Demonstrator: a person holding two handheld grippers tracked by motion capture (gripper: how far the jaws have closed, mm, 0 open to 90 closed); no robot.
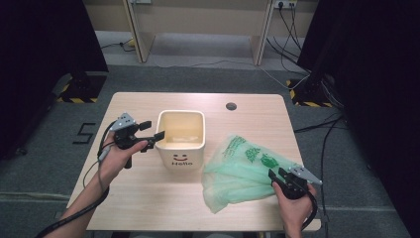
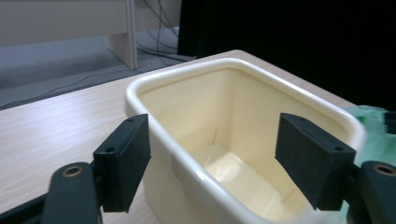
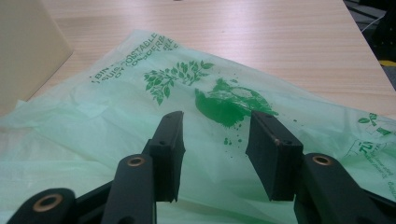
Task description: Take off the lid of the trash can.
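Note:
A cream plastic bin [image 1: 181,157] with a "Hello" smiley face stands upright and empty at the table's middle. My left gripper [image 1: 154,130] hovers at its left rim, jaws open. In the left gripper view the gripper [image 2: 212,158] spans the near wall of the bin [image 2: 187,70], one pad outside and one over the inside, neither touching. A crumpled green printed plastic bag [image 1: 242,166] lies flat to the right of the bin. My right gripper [image 1: 276,173] is low at the bag's right end. Its open jaws [image 3: 215,144] hold nothing, with the bag [image 3: 116,107] below them and the bin's wall [image 3: 23,51] at far left.
The wooden table [image 1: 148,203] has a round cable hole [image 1: 231,106] near its far edge. Cables run over the grey floor on the right [image 1: 322,139]. Black curtains stand at both sides, and a desk's legs [image 1: 136,34] are beyond.

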